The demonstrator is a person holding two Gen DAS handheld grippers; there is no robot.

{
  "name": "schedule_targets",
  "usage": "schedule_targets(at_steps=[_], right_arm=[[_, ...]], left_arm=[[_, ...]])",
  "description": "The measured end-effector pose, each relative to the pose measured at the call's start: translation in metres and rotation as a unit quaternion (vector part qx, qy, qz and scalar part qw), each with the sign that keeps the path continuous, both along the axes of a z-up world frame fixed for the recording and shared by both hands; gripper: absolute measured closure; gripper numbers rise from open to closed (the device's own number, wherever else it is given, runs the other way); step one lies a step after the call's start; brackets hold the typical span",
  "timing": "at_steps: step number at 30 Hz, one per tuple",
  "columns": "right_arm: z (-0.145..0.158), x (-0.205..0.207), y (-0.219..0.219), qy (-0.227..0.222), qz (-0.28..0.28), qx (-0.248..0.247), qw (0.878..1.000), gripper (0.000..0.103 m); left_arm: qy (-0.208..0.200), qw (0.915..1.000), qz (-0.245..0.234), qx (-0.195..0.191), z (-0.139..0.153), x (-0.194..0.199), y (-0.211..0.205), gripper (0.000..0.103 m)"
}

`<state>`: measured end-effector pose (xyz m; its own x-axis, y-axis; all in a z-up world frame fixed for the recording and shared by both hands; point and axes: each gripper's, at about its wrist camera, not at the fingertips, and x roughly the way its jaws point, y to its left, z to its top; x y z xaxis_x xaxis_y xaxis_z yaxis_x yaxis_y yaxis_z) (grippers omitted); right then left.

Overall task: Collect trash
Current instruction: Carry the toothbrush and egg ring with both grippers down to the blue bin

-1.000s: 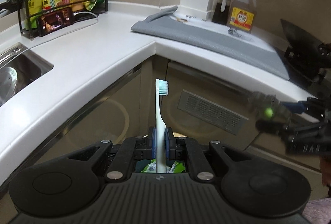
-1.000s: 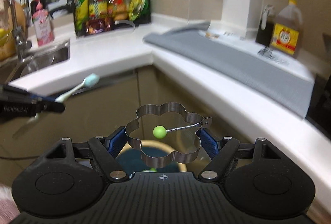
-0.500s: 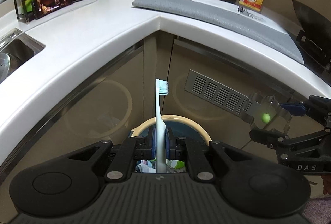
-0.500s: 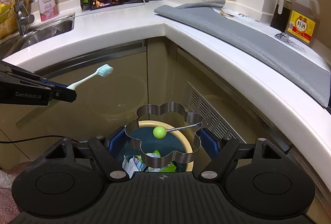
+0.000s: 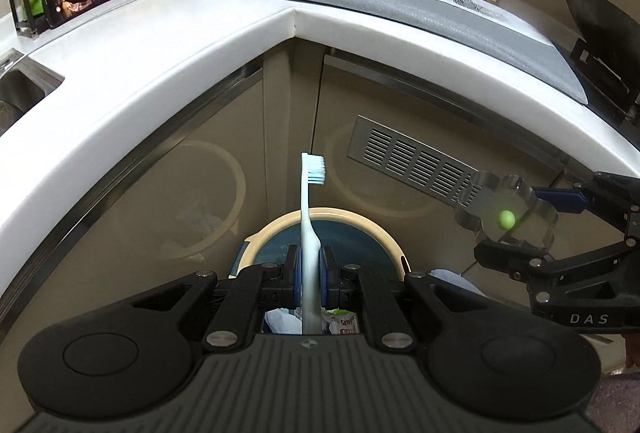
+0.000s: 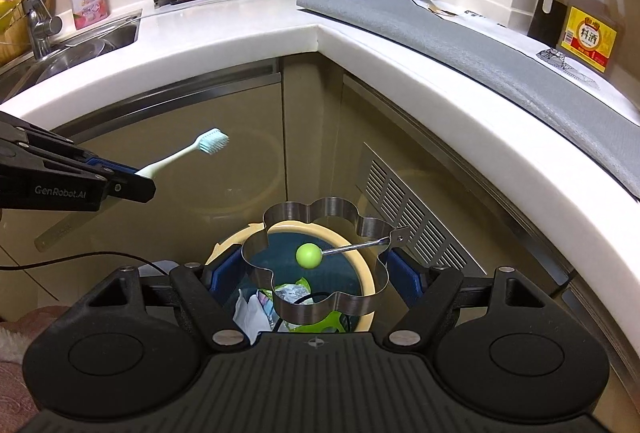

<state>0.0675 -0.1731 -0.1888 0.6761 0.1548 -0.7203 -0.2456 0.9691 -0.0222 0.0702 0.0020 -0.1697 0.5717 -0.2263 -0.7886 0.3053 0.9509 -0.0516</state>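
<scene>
Left tool (image 5: 308, 273) is clamping toothbrush (image 5: 310, 217), right tool (image 6: 320, 273) is gripping flower-shaped ring (image 6: 316, 265); both are hanging over trash bin (image 6: 366, 275).

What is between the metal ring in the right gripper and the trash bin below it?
Nothing: in the right wrist view the ring hangs over the open bin.

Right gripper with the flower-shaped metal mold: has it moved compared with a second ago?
Yes. The right gripper has come down and forward: the trash bin, barely visible under it before, now sits directly below the mold, and the countertop edge has risen in view.
</scene>
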Motion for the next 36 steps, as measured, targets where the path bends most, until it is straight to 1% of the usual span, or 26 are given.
schedule_targets(at_steps=[21, 29, 36], right_arm=[[-0.01, 0.018, 0.003, 0.018, 0.008, -0.005, 1.0, 0.024], [-0.022, 0.037, 0.008, 0.039, 0.011, 0.0, 0.999, 0.024], [-0.046, 0.055, 0.014, 0.071, 0.018, -0.007, 0.997, 0.024]], left_arm=[[0.024, 0.9996, -0.012, 0.005, -0.012, 0.017, -0.003, 0.094], [0.054, 0.9985, -0.013, 0.001, -0.027, 0.032, -0.006, 0.094], [0.093, 0.9956, -0.013, 0.0, -0.051, 0.049, -0.013, 0.094]])
